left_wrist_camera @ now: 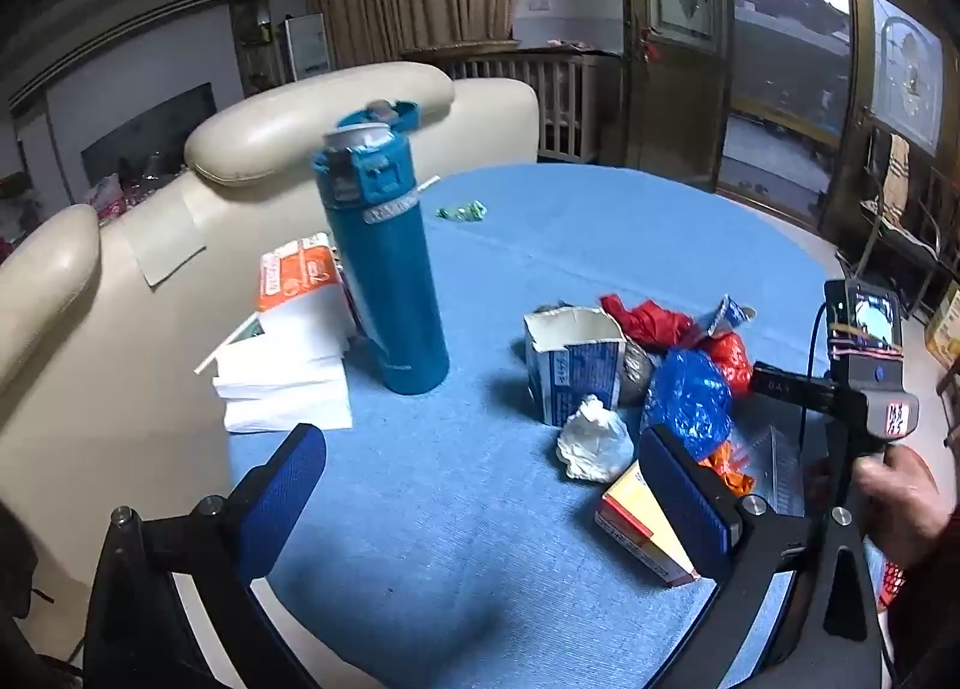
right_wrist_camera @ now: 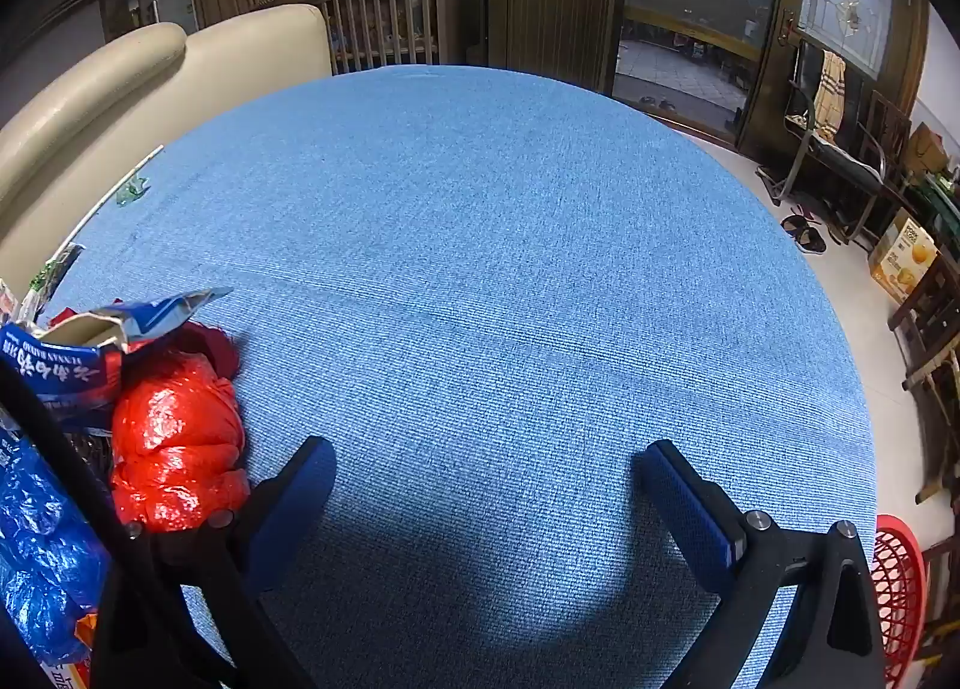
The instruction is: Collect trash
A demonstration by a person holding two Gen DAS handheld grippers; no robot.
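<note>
On the left I am seeing white tissue packs (left_wrist_camera: 288, 371) and a tall teal bottle (left_wrist_camera: 384, 263) standing on the round blue table (left_wrist_camera: 456, 509). My left gripper (left_wrist_camera: 474, 485) is hanging released, jaws wide, nothing between them. Just right of it the trash is lying in one heap: a torn blue-white carton (left_wrist_camera: 573, 371), a crumpled white paper (left_wrist_camera: 594, 443), a blue plastic bag (left_wrist_camera: 690, 401), a red plastic bag (right_wrist_camera: 177, 437). My right gripper (right_wrist_camera: 486, 485) is also standing released over bare cloth, beside the red bag. A red basket (right_wrist_camera: 900, 587) is showing far right
</note>
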